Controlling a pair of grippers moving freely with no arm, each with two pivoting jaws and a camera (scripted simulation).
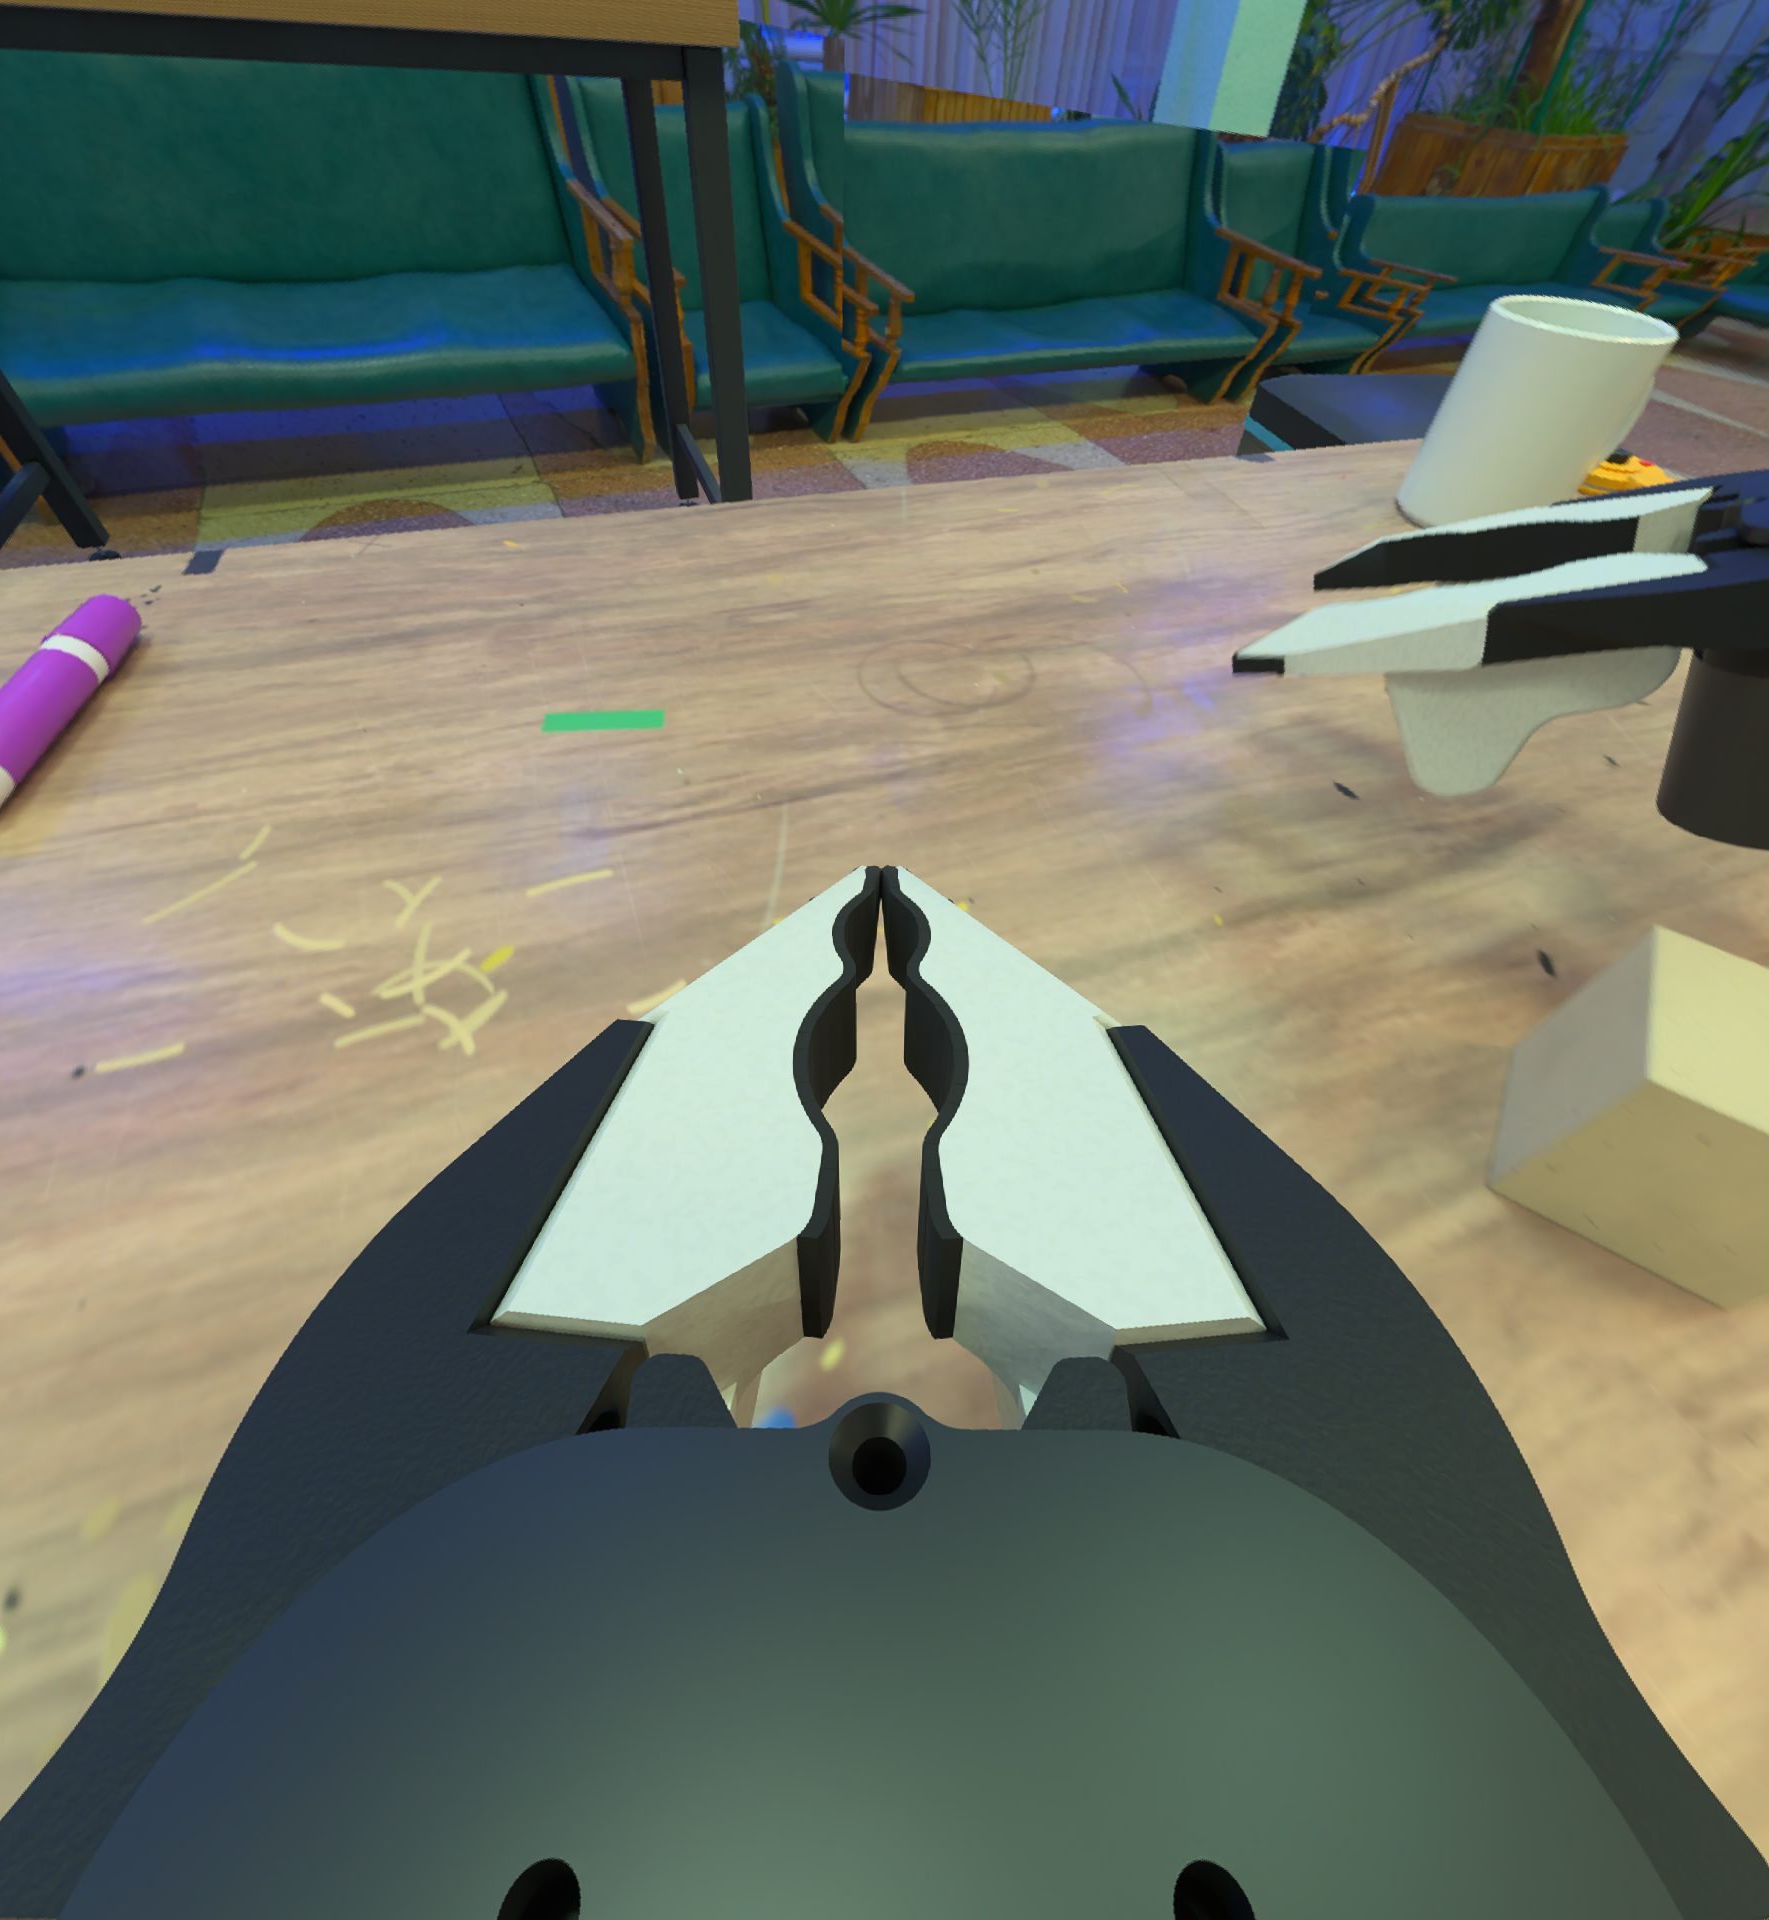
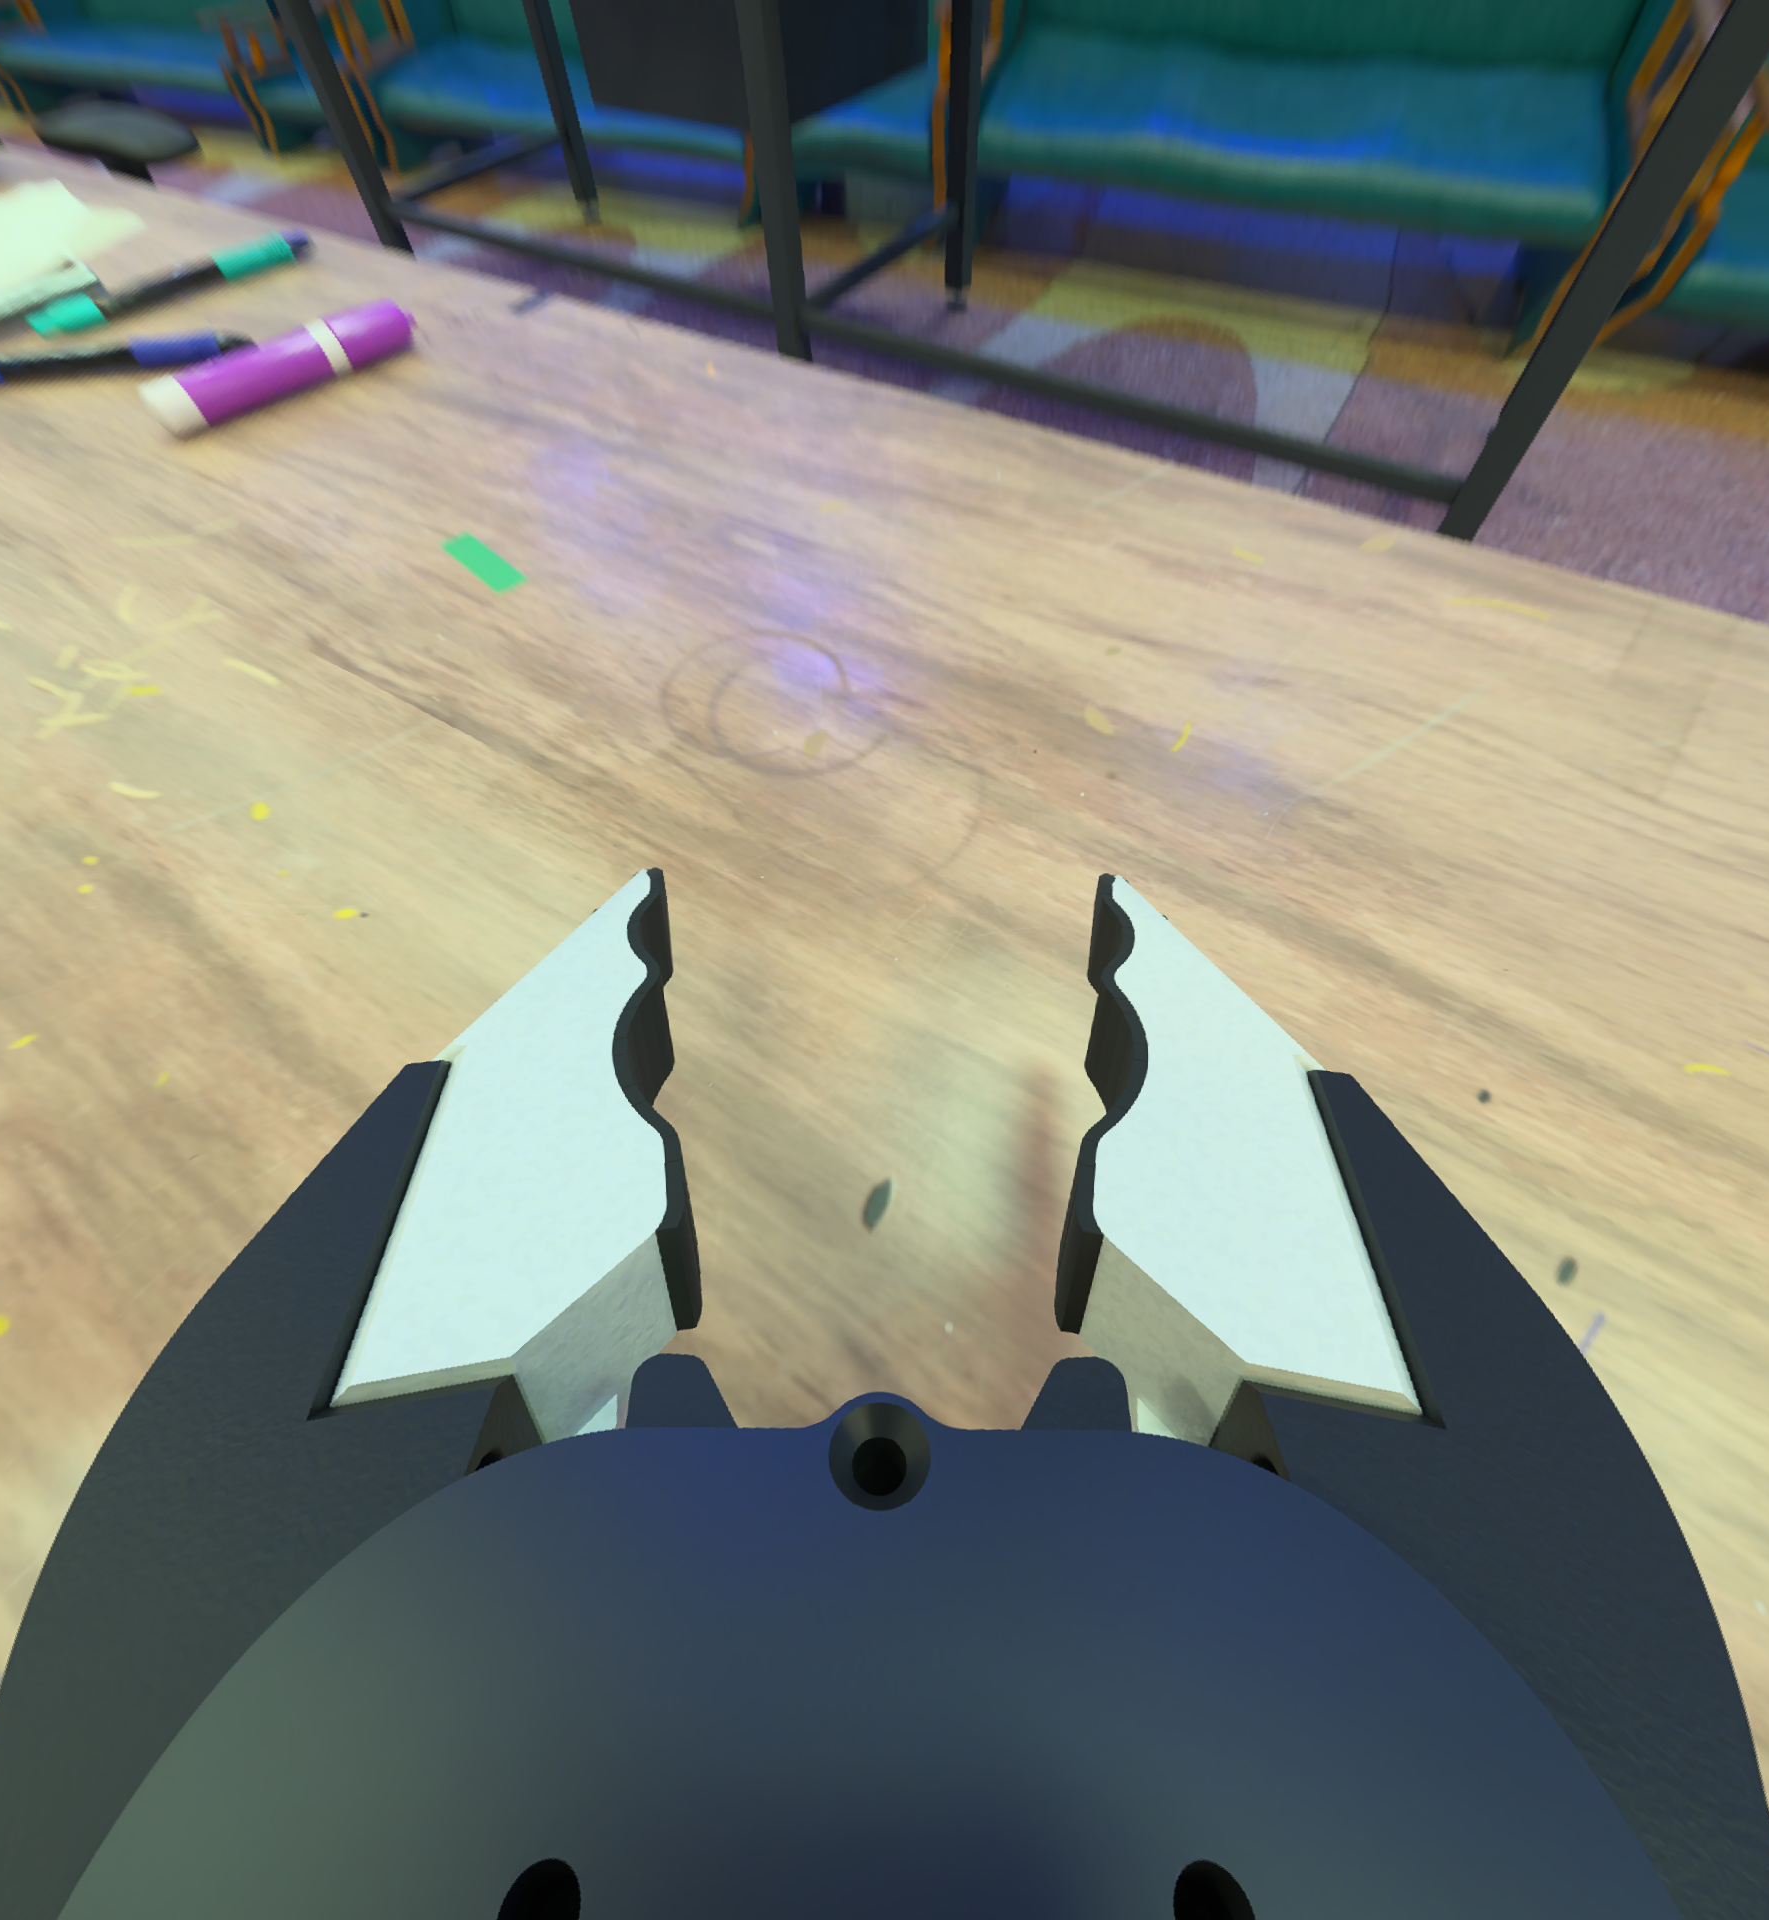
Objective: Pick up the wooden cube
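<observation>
The wooden cube [image 1: 1690, 1122] is pale and sits on the wooden table [image 1: 859, 748] at the right edge of the left wrist view, to the right of my left gripper [image 1: 880, 873]. The left gripper is shut and empty, its tips touching above the bare tabletop. My right gripper [image 2: 880, 878] is open and empty over the table [image 2: 963, 582]; the cube does not show in the right wrist view. The right gripper also shows in the left wrist view [image 1: 1285, 613], hovering beyond and above the cube, pointing left.
A white cup [image 1: 1534, 405] stands at the far right, with a small yellow object [image 1: 1623, 476] behind it. A purple marker [image 1: 33, 707] lies at the far left, also in the right wrist view [image 2: 277, 366] beside pens [image 2: 80, 358] and paper [image 2: 7, 255]. A green tape strip [image 1: 602, 720] marks mid-table.
</observation>
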